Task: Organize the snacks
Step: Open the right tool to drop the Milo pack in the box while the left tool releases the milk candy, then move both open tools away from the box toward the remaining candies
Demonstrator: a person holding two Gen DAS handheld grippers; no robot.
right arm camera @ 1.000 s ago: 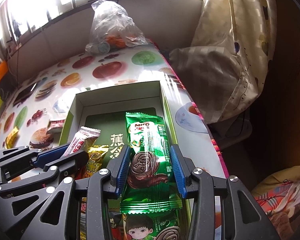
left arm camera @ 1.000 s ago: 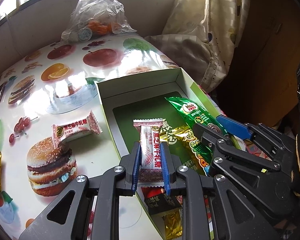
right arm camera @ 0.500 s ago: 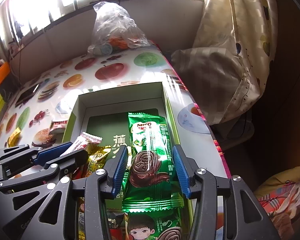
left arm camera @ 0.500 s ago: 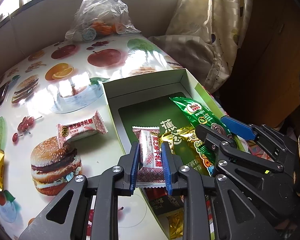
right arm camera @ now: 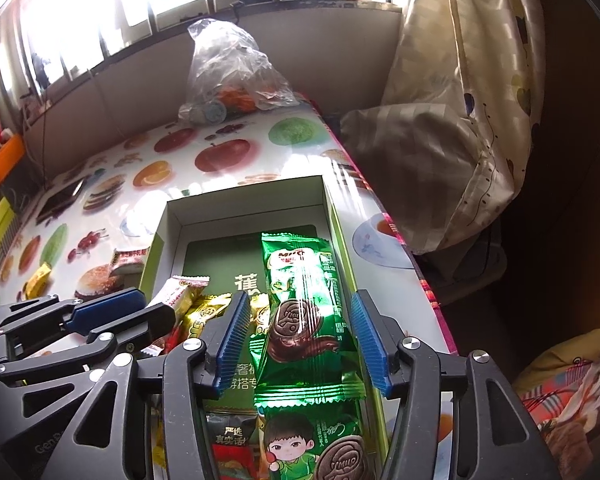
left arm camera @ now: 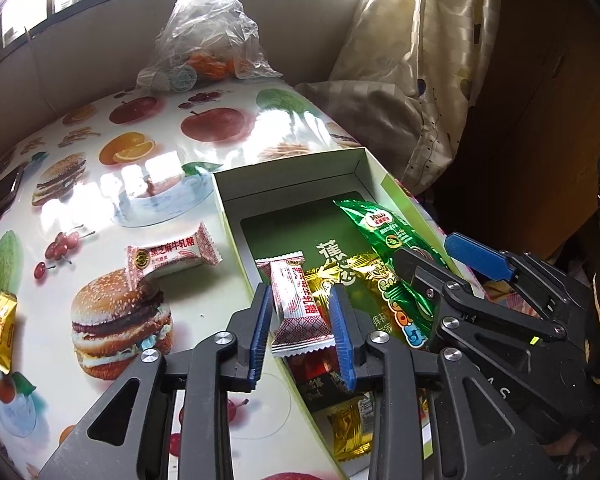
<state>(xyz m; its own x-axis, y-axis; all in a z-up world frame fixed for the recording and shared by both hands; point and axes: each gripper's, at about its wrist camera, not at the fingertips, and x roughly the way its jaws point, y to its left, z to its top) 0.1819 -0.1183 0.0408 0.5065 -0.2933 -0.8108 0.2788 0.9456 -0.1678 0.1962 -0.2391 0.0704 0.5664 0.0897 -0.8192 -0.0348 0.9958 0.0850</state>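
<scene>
green Milo packet (right arm camera: 308, 316), lengthwise in box (right arm camera: 244, 208)

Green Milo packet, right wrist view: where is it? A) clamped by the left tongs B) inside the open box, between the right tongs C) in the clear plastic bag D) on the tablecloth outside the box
B: the green Milo packet lies in the open box, with a gap to each pad of the opening right tongs.

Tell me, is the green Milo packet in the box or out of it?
In. The green Milo packet lies inside the open box, between the opening jaws of the right gripper, whose pads stand clear of it.
</scene>
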